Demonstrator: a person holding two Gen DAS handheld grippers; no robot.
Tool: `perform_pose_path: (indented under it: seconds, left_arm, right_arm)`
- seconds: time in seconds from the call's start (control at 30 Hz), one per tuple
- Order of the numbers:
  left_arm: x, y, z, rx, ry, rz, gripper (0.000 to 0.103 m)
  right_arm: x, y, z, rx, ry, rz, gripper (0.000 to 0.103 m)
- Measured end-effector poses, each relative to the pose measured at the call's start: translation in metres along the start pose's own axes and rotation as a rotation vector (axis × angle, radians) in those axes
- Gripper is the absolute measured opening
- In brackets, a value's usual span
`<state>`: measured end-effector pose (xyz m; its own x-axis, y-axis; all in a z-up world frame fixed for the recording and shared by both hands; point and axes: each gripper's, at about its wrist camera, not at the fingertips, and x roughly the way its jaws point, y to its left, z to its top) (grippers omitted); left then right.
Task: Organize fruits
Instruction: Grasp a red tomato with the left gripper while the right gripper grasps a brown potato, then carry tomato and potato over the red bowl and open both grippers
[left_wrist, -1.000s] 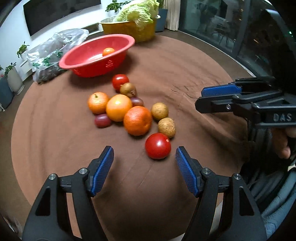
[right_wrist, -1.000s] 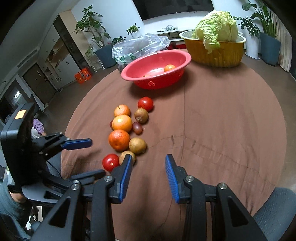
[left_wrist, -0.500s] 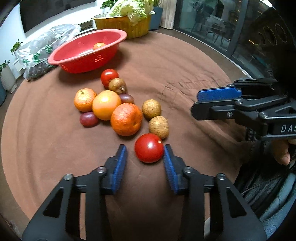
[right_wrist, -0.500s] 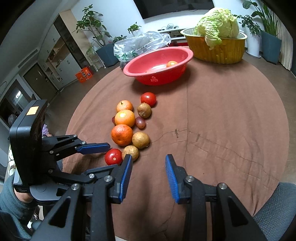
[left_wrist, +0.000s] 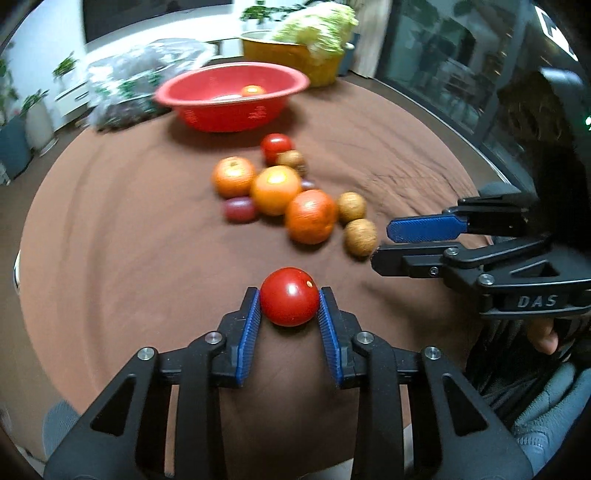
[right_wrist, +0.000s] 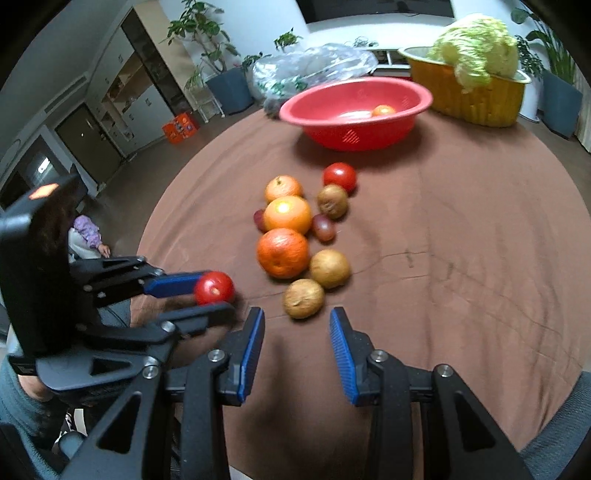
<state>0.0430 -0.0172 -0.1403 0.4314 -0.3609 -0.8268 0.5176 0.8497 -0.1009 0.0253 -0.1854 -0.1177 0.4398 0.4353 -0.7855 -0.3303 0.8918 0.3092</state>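
1. The left gripper (left_wrist: 289, 306) has just been closing; its jaws now pinch a tomato (left_wrist: 289, 296) at the near edge of the tabletop (left_wrist: 110, 221).
2. The right gripper (right_wrist: 296, 332) hangs with jaws spread and empty, just short of a brown fruit (right_wrist: 303, 298).
3. A red bowl (right_wrist: 354, 110) sits farther back.

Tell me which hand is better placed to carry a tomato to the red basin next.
Left. The left gripper, whose jaws have just been closing, grips the near tomato between its pads. The right gripper is open and empty by a brown fruit. The red basin lies ahead.
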Motion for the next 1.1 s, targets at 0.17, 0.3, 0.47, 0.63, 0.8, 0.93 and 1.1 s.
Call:
perform_pose_path:
  seconds: [0.17,0.3,0.47,0.63,0.8,0.93,1.1]
  left_arm:
    - [-0.013,0.017,-0.005,-0.052,-0.025,0.027,0.030]
    - [-0.017,0.022,-0.008,-0.066,-0.033,0.033,0.030]
    - [-0.013,0.018,-0.008,-0.065,-0.030,0.030,0.030]
    - [-0.011,0.016,-0.005,-0.069,-0.033,0.031,0.030]
    - [-0.012,0.019,0.002,-0.076,-0.043,0.034,0.030]
    - [-0.015,0.028,0.014,-0.088,-0.056,0.043,0.030]
    - [-0.020,0.042,0.047,-0.088,-0.106,0.049,0.030]
  right_arm:
    - [0.012,0.003,0.007,-0.006,0.011,-0.037,0.040]
    - [0.021,0.005,0.011,-0.022,0.025,-0.068,0.039]
    - [0.023,0.010,0.010,-0.071,0.021,-0.109,0.036]
    - [0.020,0.008,0.009,-0.064,0.025,-0.105,0.029]
    - [0.010,0.005,0.008,-0.052,0.022,-0.078,0.029]
    - [-0.009,-0.007,0.012,-0.007,-0.005,-0.041,0.029]
    - [-0.036,-0.036,0.037,0.043,-0.083,-0.065,0.029]
